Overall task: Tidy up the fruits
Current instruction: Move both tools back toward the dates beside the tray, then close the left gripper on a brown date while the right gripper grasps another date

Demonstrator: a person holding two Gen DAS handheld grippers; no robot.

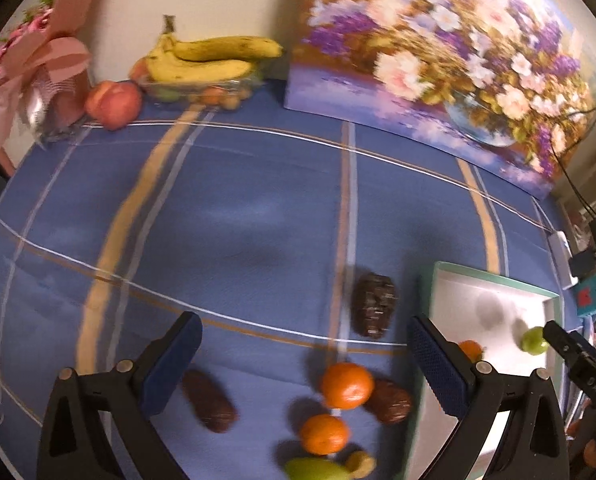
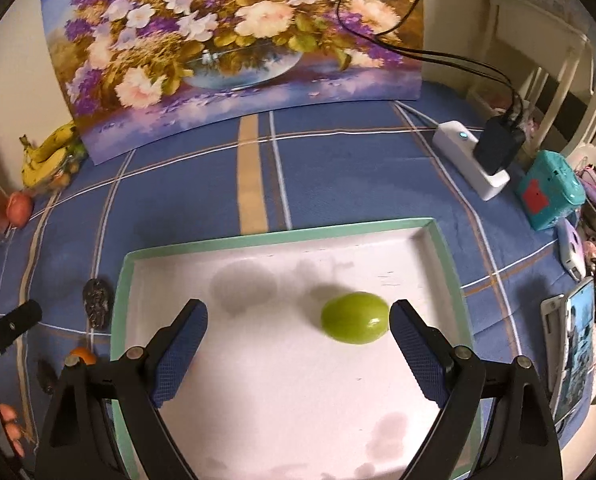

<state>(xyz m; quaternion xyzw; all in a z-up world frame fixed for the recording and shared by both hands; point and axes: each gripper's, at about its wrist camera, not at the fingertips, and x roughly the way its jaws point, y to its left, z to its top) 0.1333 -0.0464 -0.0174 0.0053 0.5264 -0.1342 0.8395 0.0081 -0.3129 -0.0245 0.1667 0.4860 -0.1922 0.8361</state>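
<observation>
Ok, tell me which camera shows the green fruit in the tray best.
The right wrist view: the green fruit lies whole and sharp on the tray. The left wrist view shows it small at the far right, partly hidden by the right gripper.

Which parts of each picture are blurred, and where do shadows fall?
Left wrist view: motion blur smears the oranges and the dark fruits near the bottom. Right wrist view: sharper; the green fruit casts a shadow leftward on the white tray; fisheye bends the tablecloth stripes.

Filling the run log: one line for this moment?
left gripper: open, over oranges on cloth | right gripper: open, over tray | green fruit: in tray, loose
</observation>
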